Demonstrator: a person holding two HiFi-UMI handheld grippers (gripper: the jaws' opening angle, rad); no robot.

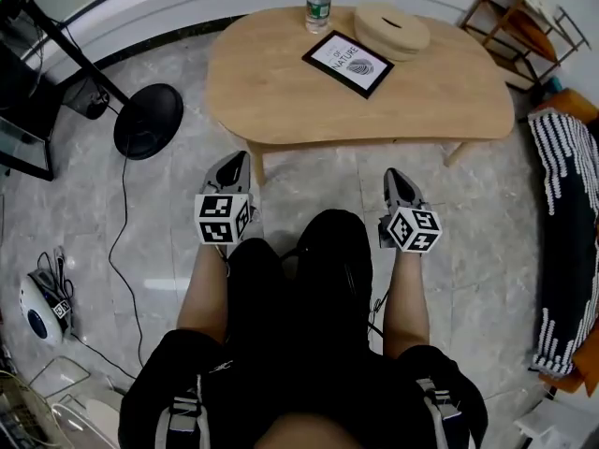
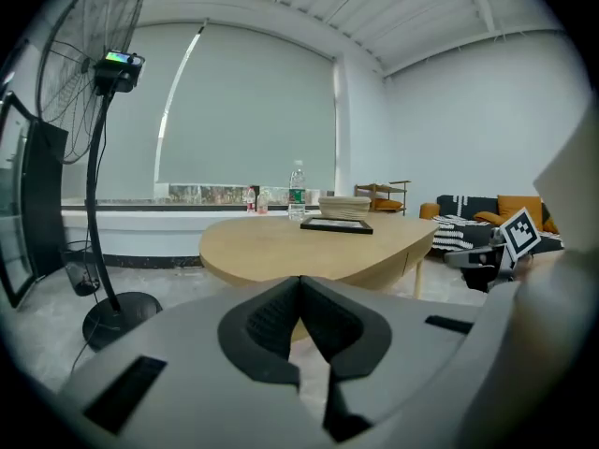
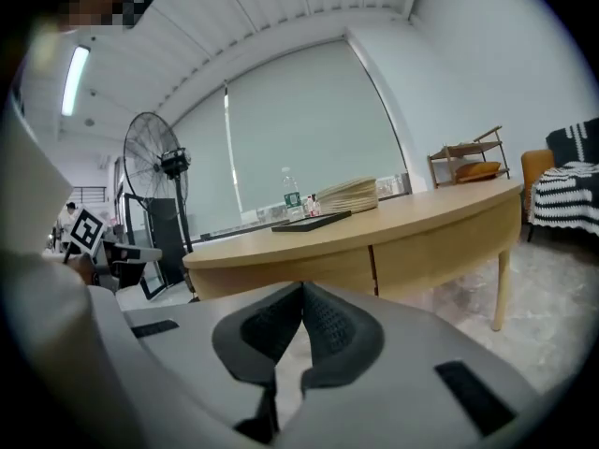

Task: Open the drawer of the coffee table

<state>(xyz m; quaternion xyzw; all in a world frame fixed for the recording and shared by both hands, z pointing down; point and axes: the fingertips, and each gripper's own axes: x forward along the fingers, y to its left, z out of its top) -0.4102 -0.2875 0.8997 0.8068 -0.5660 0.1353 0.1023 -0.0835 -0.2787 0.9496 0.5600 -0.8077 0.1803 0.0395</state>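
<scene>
Pale wood, kidney-shaped counter point(image 1: 281, 92), drawer point(image 3: 440, 251) flush in its near edge, carries a woven round box point(image 1: 391, 30), a framed "NATURE" print point(image 1: 347, 63) and a green-labelled bottle point(image 1: 318, 4). Nearer, left claw point(image 1: 231, 171) and right claw point(image 1: 401, 187) are pressed together, empty.

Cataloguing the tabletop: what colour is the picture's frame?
Black; the picture frame shows best in the head view.

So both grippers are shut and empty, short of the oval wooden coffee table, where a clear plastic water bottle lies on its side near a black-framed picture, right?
No: the clear plastic water bottle stands upright in the left gripper view. Otherwise right: left gripper and right gripper shut, empty, short of the oval wooden coffee table, black-framed picture near the bottle.
</scene>
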